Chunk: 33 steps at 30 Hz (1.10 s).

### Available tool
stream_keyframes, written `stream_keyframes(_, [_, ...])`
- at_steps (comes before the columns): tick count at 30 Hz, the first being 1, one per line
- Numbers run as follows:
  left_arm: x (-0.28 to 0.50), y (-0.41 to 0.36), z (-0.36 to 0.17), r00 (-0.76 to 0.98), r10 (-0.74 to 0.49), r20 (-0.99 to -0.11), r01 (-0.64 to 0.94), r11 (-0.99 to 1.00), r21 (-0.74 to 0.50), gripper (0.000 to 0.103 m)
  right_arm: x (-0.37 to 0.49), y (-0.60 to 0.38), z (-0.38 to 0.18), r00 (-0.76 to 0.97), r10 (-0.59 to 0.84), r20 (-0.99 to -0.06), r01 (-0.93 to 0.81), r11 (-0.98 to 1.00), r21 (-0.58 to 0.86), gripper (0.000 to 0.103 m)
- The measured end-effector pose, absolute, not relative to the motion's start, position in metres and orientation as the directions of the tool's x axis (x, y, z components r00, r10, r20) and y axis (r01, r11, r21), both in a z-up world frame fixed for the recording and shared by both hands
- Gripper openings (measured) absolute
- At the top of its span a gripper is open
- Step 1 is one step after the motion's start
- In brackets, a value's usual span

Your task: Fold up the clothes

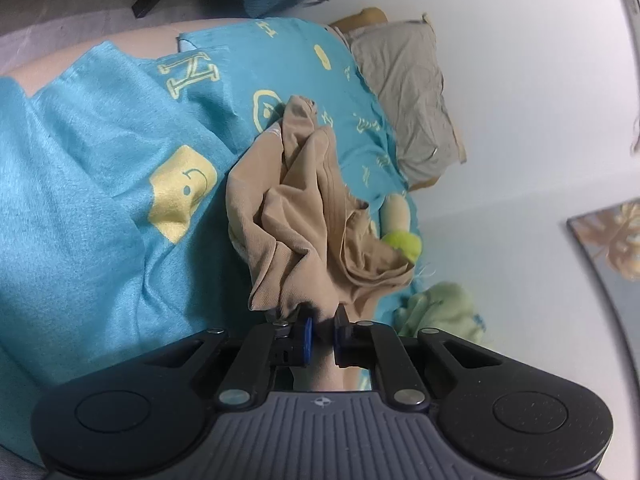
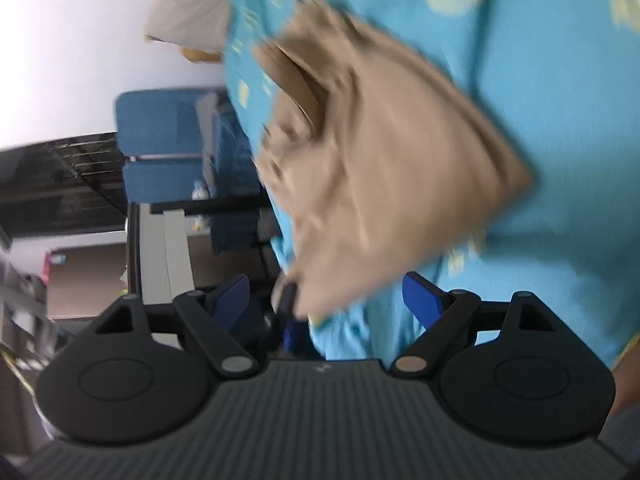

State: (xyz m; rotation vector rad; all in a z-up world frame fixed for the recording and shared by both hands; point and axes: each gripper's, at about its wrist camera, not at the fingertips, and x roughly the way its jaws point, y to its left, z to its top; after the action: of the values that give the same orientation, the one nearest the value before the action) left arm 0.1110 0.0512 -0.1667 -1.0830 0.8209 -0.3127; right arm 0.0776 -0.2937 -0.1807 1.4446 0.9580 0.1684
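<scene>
The tan garment (image 1: 304, 208) is lying crumpled on the bed, on top of a turquoise bedspread (image 1: 92, 184) printed with yellow smiley faces and letters. It is sitting toward the side of the bed that runs along the white wall, with a grey pillow (image 1: 408, 96) beyond it at the far end and a small doll with a green part (image 1: 400, 232) just beside it.

The left gripper (image 1: 320, 322) is pinching the near edge of the garment; its jaws are standing narrow, closed on a gathered fold of cloth. The right gripper (image 2: 328, 300) is hovering with its jaws wide and nothing between the blue pads; in its blurred view the garment (image 2: 384, 152) is just ahead of them, and the tips of the other gripper are showing at the cloth's near corner.

Handling, as judged from the folds: the fabric is looking thin, fine-ribbed, soft and light. It is likely to drape and collapse under its own weight, to stretch when pulled, and to slide over the smooth bedspread. It is not fragile, but a shallow pinch is likely to slip.

Recommended hold: take a hem or corner, not the bunched middle. With one edge already held, the free jaws are best placed on the same edge, well apart from the first hold, so the cloth can be lifted and spread flat before folding. Avoid catching the bedspread underneath.
</scene>
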Motion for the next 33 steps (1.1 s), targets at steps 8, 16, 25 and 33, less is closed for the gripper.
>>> stream_keyframes(8, [0.11,0.061,-0.16,0.727,-0.586,-0.358,-0.122,0.403,-0.907,0.008,0.072,-0.309,-0.195,0.694,0.391,-0.604,0.566,0.222,0.794,0.069])
stream_keyframes(16, [0.104,0.064,-0.14,0.739,-0.59,-0.325,-0.061,0.422,-0.904,0.008,0.071,-0.304,-0.158,0.784,0.282,-0.553,0.44,0.376,0.815,0.016])
stream_keyframes(25, [0.063,0.077,-0.08,0.761,-0.584,-0.282,0.011,0.446,-0.895,0.007,0.054,-0.308,-0.096,0.876,0.274,-0.398,0.241,0.467,0.851,0.014])
stream_keyframes(33, [0.034,0.085,-0.045,0.734,-0.57,-0.371,-0.022,0.525,-0.851,0.008,0.028,-0.297,-0.067,0.899,0.249,-0.36,0.209,0.477,0.853,0.014])
